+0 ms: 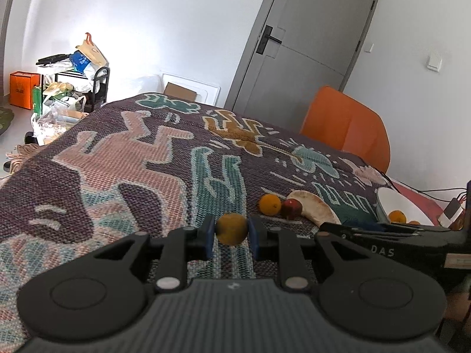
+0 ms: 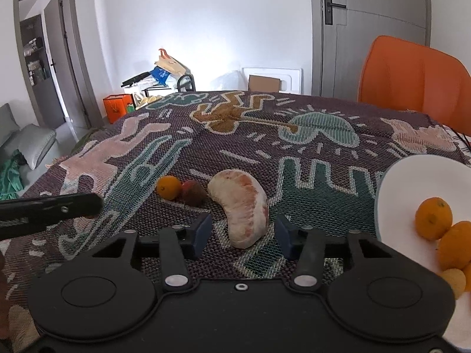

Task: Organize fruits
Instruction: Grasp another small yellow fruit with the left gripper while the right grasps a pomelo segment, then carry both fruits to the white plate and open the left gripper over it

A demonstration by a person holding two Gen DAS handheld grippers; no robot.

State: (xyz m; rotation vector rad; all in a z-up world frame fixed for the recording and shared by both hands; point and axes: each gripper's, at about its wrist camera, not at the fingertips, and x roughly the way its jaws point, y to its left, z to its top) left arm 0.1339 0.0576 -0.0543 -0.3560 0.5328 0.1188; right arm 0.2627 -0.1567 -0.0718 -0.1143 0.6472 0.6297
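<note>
My left gripper (image 1: 231,234) is shut on a small orange fruit (image 1: 232,229) and holds it above the patterned tablecloth (image 1: 123,161). Beyond it lie another small orange (image 1: 270,204), a dark red fruit (image 1: 292,209) and a peeled pomelo segment (image 1: 315,207). My right gripper (image 2: 243,234) is open, its blue pads on either side of the pomelo segment (image 2: 243,207), not touching it. The small orange (image 2: 168,187) and red fruit (image 2: 193,193) lie left of the segment. A white bowl (image 2: 412,176) at the right holds several oranges (image 2: 433,217). The bowl also shows in the left wrist view (image 1: 394,203).
An orange chair (image 2: 412,79) stands behind the table at the right. The left gripper's body (image 2: 50,209) reaches in at the left of the right wrist view. A cluttered cart (image 1: 73,79), an orange bag (image 1: 23,88) and a grey door (image 1: 309,38) stand beyond the table.
</note>
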